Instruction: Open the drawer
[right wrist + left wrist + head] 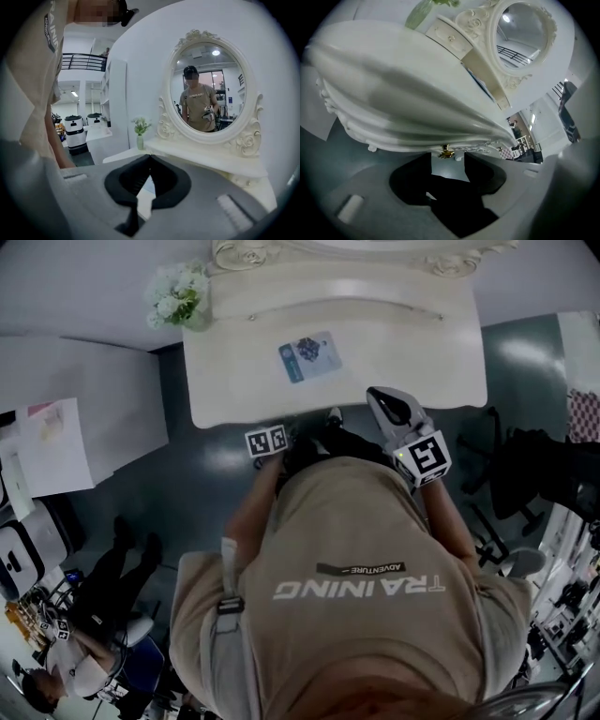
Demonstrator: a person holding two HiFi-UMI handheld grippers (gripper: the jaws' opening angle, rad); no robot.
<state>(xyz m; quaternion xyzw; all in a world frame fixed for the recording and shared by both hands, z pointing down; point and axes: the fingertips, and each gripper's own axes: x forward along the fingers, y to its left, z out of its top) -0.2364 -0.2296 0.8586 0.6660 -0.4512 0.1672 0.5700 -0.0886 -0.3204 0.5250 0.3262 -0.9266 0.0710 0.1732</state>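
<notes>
The white dressing table (244, 390) has a carved drawer front (389, 133) under its top, with a small gold knob (446, 151) on it. My left gripper (447, 165) is low at the table's front edge. Its jaws stand open with the knob just ahead of the gap and nothing between the pads. In the head view only its marker cube (267, 441) shows, at the table's near edge. My right gripper (375, 395) is held up over the table's front right part, jaws shut and empty. In its own view the right gripper (150, 157) points toward the oval mirror (208, 89).
A blue-and-white card (309, 358) lies on the tabletop; a vase of flowers (178, 294) stands at its back left corner. Small drawers (452, 37) sit beside the mirror. A white cabinet (75, 399) is to the left, a black chair (534, 474) to the right.
</notes>
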